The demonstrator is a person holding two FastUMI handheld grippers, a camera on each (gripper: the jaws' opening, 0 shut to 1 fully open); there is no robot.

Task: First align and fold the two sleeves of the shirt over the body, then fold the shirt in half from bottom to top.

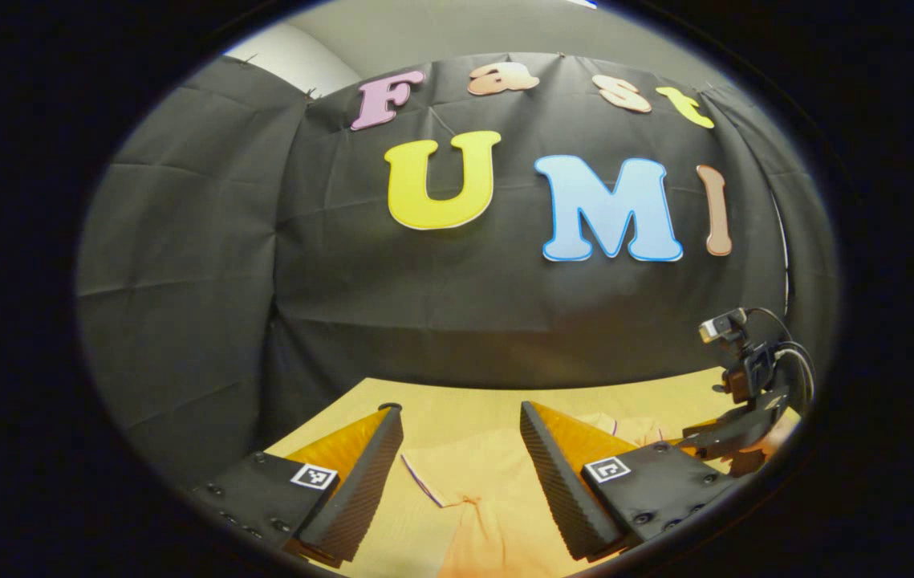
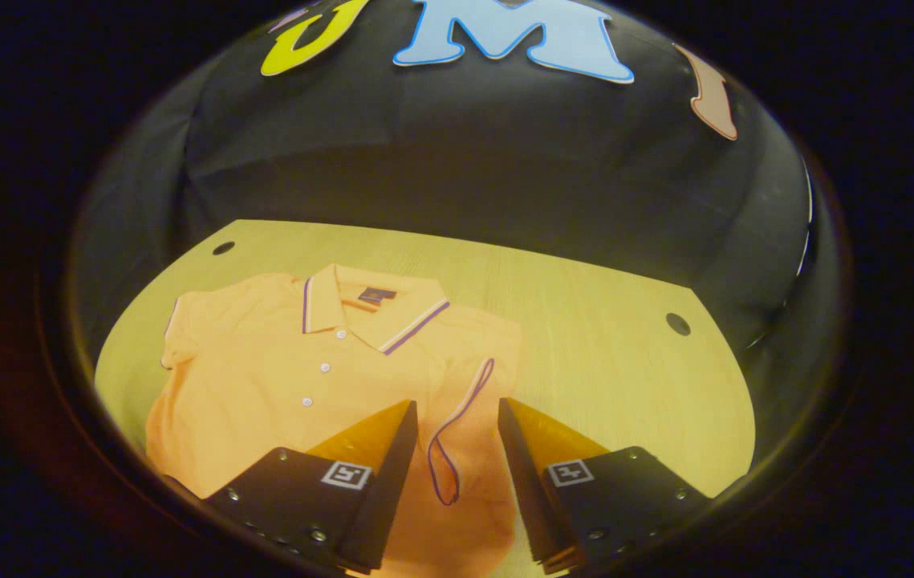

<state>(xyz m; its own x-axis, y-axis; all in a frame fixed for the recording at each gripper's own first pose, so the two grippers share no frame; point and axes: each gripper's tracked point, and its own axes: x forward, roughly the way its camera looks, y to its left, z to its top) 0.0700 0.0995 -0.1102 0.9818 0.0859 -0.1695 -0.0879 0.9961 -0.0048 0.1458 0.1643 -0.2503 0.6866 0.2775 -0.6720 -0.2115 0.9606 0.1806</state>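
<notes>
An orange polo shirt (image 2: 280, 377) lies face up on the wooden table (image 2: 617, 353), collar (image 2: 376, 309) toward the far wall. One sleeve (image 2: 465, 417) is folded over the body, its purple-trimmed cuff making a loop. The other sleeve (image 2: 176, 329) lies spread out to the side. My right gripper (image 2: 457, 404) hovers open over the folded sleeve, nothing between its fingers. In the left gripper view, my left gripper (image 1: 458, 409) is open above the shirt (image 1: 489, 498), close to a trimmed sleeve edge (image 1: 423, 482). The right gripper (image 1: 745, 417) appears farther off at that view's right.
The table (image 1: 457, 401) ends at the black cloth wall (image 1: 440, 321) just behind. Small round holes (image 2: 677, 323) (image 2: 223, 248) sit near the table's far corners. Bare wood lies to the right of the shirt in the right gripper view.
</notes>
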